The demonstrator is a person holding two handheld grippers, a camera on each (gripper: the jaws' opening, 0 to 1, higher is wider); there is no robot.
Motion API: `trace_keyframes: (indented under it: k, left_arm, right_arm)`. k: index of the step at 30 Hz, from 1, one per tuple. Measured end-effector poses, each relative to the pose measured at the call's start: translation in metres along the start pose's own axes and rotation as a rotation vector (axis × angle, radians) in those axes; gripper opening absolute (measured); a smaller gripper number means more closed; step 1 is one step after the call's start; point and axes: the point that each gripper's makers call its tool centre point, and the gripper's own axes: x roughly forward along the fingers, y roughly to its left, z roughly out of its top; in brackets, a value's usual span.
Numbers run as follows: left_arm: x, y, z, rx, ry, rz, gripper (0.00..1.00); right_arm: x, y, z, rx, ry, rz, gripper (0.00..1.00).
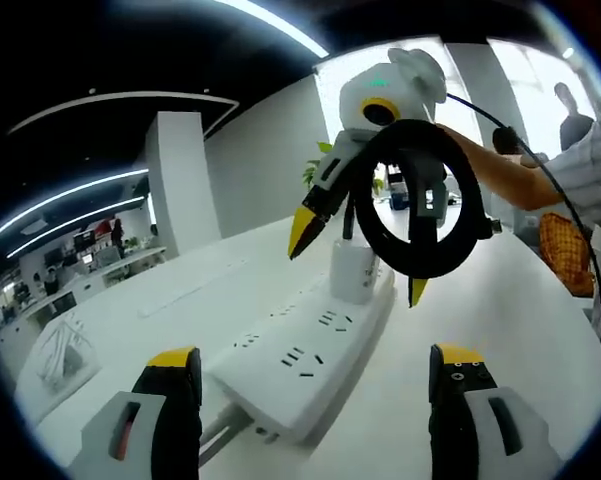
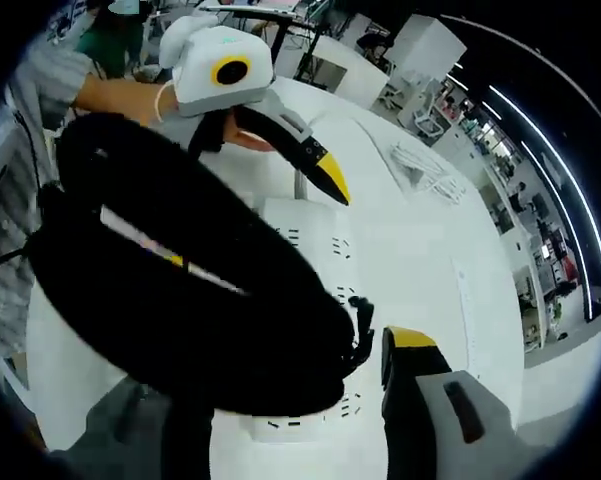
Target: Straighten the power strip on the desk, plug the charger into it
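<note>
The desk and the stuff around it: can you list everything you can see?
power strip: one, white, lying on the desk, between the left claw's jaws
charger: one, white, standing on the strip's far end
cable coil: one, black, on the right claw
white cables: one bundle, far side of the desk
desk: one, white
left claw: grey, yellow tips, open
right claw: white, yellow tips, around the charger

No text, label, brand or number can be read on anything.

White tool (image 1: 356, 258), yellow-tipped black jaws
</note>
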Motion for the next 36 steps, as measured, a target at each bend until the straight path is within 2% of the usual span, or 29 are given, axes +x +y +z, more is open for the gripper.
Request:
trace_keyframes:
  k: [5, 9, 12, 18, 22, 24, 26, 32, 36]
  left_arm:
    - [-0.003, 0.0, 0.005, -0.038, -0.023, -0.006, 0.96]
    - [-0.008, 0.001, 0.01, -0.031, -0.035, 0.01, 0.97]
    - [-0.012, 0.0, 0.016, -0.079, -0.064, -0.004, 0.98]
    - [-0.019, 0.011, 0.015, -0.099, -0.063, 0.049, 0.97]
    - [-0.026, 0.011, 0.014, -0.129, -0.065, 0.078, 0.97]
    - [-0.029, 0.008, 0.013, -0.137, -0.065, 0.08, 0.97]
    - [-0.033, 0.003, 0.015, -0.142, -0.074, 0.086, 0.97]
    - [-0.045, 0.0, 0.02, -0.154, -0.103, 0.113, 0.97]
    - [-0.052, -0.003, 0.02, -0.151, -0.108, 0.135, 0.94]
  right_arm:
    - [-0.006, -0.002, 0.002, 0.02, -0.062, -0.038, 0.68]
    - [-0.017, -0.004, 0.005, 0.046, -0.151, -0.072, 0.69]
    - [-0.026, -0.004, 0.004, 0.055, -0.203, -0.107, 0.65]
    - [-0.038, 0.001, -0.006, 0.091, -0.257, -0.145, 0.67]
    - [-0.05, 0.001, -0.012, 0.12, -0.305, -0.202, 0.69]
    - [-0.056, 0.002, -0.013, 0.13, -0.342, -0.228, 0.69]
    - [-0.064, 0.003, -0.011, 0.156, -0.408, -0.257, 0.69]
    - [-0.082, 0.004, -0.012, 0.23, -0.522, -0.327, 0.68]
    - [-0.095, 0.015, -0.002, 0.3, -0.659, -0.331, 0.68]
